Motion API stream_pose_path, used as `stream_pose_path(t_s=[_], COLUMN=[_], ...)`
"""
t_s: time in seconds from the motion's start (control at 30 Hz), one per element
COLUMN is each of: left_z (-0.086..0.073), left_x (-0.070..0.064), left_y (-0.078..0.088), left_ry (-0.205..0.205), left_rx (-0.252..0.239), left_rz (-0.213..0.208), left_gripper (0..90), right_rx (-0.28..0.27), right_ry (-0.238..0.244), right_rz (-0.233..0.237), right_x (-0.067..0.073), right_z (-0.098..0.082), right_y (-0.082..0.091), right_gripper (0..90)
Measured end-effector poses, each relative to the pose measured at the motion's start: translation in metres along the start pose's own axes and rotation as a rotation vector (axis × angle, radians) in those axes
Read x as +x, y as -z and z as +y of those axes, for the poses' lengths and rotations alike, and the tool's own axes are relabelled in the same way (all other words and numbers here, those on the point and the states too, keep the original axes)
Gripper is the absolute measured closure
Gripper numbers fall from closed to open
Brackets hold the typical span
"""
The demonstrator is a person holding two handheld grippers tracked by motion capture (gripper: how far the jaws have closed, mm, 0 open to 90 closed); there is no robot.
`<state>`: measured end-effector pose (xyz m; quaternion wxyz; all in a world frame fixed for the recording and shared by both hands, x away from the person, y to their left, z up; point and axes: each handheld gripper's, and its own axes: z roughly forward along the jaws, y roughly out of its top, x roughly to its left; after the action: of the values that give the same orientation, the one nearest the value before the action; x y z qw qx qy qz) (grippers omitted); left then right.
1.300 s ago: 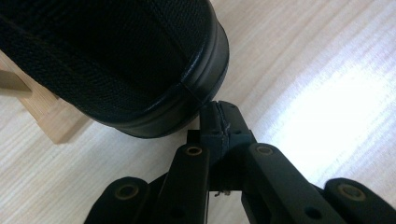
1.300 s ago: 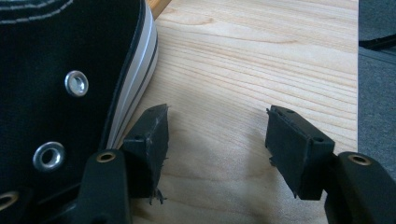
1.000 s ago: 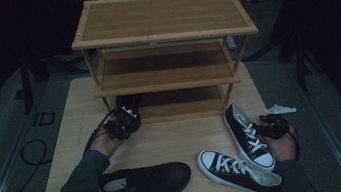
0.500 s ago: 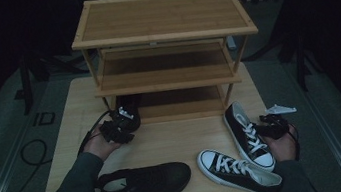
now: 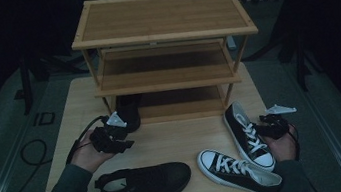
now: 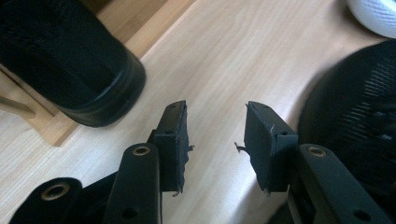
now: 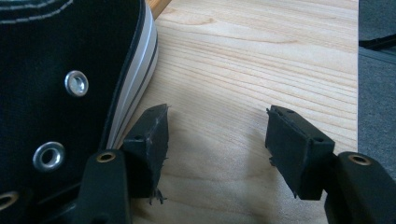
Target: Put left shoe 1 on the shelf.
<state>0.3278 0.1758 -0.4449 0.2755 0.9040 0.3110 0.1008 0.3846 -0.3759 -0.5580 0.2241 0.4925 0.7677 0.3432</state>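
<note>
A black shoe (image 5: 128, 112) stands at the left end of the wooden rack's bottom shelf (image 5: 185, 108); its rounded end (image 6: 70, 60) shows in the left gripper view. My left gripper (image 5: 123, 139) hovers just in front of it, apart from it. Its jaws (image 6: 215, 116) have just been opening, and only bare table lies between them. A second black shoe (image 5: 143, 183) lies at the table's front. My right gripper (image 5: 267, 124) is open (image 7: 217, 119) beside a black-and-white sneaker (image 5: 247, 133), whose side (image 7: 60, 70) is next to its left jaw.
The three-tier wooden rack (image 5: 162, 16) takes up the back of the table (image 5: 175, 141), its two upper shelves bare. A second sneaker (image 5: 237, 170) lies at the front right. A cable (image 5: 32, 150) trails off the table's left side.
My left gripper has drawn back from the black shoe on the bottom shelf, towards the person and upwards, and its jaws have opened. The right hand has stayed put.
</note>
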Motion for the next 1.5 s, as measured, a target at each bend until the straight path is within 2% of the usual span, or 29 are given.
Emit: stream_pose_path(t_s=[0.37, 0.7, 1.13, 1.27, 1.33, 1.5], left_z=[-0.015, -0.031, -0.046, -0.048, -0.048, -0.047], left_x=[-0.018, -0.025, -0.033, -0.035, -0.036, -0.040], left_y=[0.018, 0.029, 0.034, 0.038, 0.039, 0.038], left_ry=[-0.027, -0.014, -0.011, -0.021, -0.024, -0.046], left_rx=[-0.044, -0.063, -0.035, -0.045, -0.040, -0.027], left_rz=[-0.022, -0.058, -0.073, -0.079, -0.074, -0.094], left_gripper=[60.1, 61.8, 64.5, 64.7, 64.8, 64.8], right_rx=[0.000, 0.000, -0.001, 0.000, -0.001, 0.000], right_ry=[0.000, 0.000, 0.002, 0.002, 0.002, 0.001], right_rz=[-0.001, -0.001, -0.002, -0.002, -0.002, -0.001], right_x=[0.000, 0.000, 0.000, 0.000, 0.000, 0.000], right_z=[0.000, 0.000, 0.000, 0.000, 0.000, 0.000], right_y=[0.000, 0.000, 0.000, 0.000, 0.000, 0.000], right_gripper=[39.4, 39.4, 39.4, 39.4, 39.4, 39.4])
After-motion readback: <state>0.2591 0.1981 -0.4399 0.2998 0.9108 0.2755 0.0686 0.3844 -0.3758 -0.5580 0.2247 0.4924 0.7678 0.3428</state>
